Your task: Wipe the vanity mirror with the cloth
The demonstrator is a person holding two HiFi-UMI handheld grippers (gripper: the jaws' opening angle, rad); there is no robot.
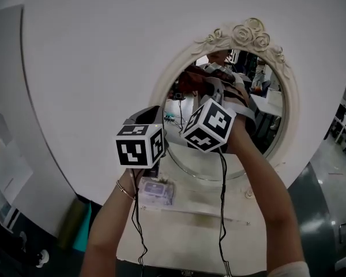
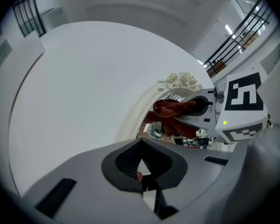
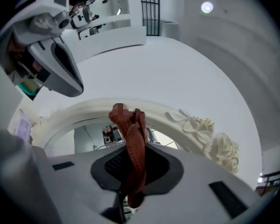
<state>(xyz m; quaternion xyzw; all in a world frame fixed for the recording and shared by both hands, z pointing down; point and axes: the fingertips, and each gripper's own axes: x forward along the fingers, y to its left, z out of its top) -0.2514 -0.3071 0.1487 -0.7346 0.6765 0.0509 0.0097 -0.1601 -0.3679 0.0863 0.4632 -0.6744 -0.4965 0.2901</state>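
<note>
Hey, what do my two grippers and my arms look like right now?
The left gripper and right gripper are grey shells with dark ribbed pads. Each carries a white cube with black square markers and trails a thin black cable. A thin bracelet circles the left wrist.

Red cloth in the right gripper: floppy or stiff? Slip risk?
Probably floppy: the red cloth bunches into soft folds where the right gripper pinches it. Likely light, being thin fabric; slip seems unlikely with a thick wad clamped.

The cloth (image 3: 133, 146) is soft fabric; the mirror (image 1: 270, 123) glossy glass, its frame (image 1: 177, 69) matt and carved.
</note>
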